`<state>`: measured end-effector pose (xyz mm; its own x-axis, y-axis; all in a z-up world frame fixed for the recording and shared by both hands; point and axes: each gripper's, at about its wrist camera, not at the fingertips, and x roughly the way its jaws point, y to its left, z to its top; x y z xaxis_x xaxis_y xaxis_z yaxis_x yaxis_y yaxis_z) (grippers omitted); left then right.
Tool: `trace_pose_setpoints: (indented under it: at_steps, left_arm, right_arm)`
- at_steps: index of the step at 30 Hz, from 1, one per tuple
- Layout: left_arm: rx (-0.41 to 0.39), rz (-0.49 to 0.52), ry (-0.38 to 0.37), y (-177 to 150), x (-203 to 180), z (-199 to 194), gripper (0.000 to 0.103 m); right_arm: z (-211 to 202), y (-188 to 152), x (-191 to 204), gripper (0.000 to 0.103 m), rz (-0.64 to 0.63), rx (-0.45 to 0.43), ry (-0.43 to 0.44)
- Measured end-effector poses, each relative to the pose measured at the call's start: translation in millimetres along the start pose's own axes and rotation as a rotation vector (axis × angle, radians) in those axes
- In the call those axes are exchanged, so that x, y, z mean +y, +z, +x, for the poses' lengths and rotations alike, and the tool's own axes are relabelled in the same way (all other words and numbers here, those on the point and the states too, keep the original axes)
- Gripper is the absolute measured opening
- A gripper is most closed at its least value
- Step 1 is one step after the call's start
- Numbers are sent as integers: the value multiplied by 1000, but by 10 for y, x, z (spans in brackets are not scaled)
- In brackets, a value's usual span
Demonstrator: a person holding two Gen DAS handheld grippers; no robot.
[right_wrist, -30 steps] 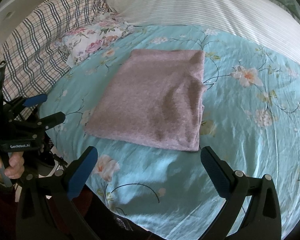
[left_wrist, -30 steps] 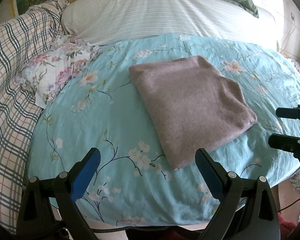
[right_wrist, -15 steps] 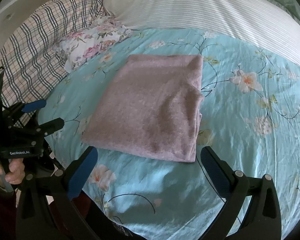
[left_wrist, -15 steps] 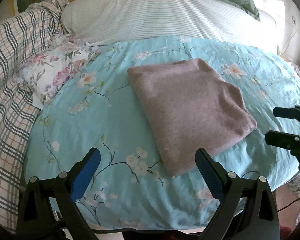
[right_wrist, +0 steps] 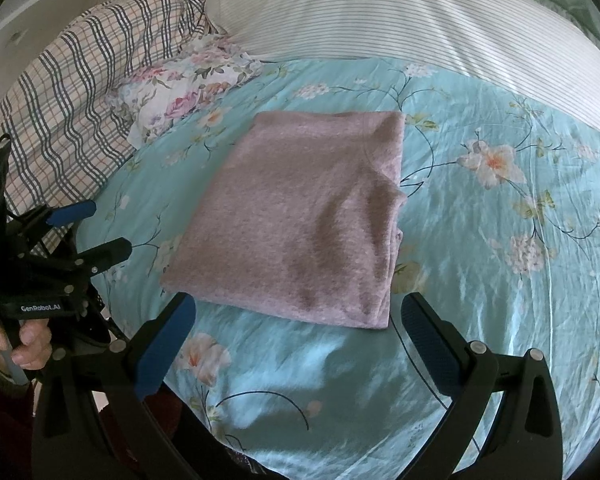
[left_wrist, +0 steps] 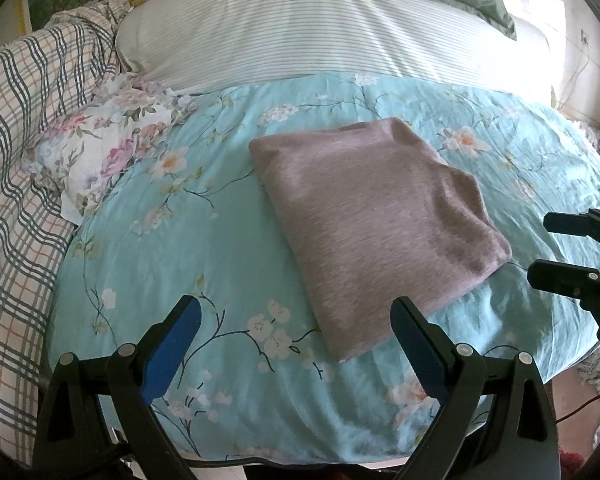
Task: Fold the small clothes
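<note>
Now the mauve-grey garment (left_wrist: 376, 224) lies folded into a neat rectangle on the turquoise floral bedcover (left_wrist: 188, 248), near the front edge of the bed and a little to the right of its middle. Nothing touches it.

Both tongs are released, with their blue-padded fingers spread wide and empty. The left tongs (left_wrist: 296, 332) hover low in front of the near corner of the garment, not touching the cloth. The right tongs (right_wrist: 298, 328) hang just before the near edge of the garment, also apart from it. From the right wrist view I can see a hand (right_wrist: 28, 344) gripping the handle of the left tool at the bed's edge.

Behind the garment, a small flowered cloth (left_wrist: 104, 148) lies crumpled at the left, beside a checked blanket (left_wrist: 16, 152). A striped pillow (left_wrist: 300, 36) stretches across the far side.
</note>
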<state>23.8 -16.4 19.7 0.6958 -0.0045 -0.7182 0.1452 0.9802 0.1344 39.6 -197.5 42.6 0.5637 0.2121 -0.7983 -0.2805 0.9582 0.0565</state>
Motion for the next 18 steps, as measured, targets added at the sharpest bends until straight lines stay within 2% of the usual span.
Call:
trace_pose_setpoints:
  at_steps: [18]
  left_arm:
    - [-4, -8, -27, 88, -41, 131, 96]
  right_arm:
    - [62, 68, -162, 102, 40, -8, 9]
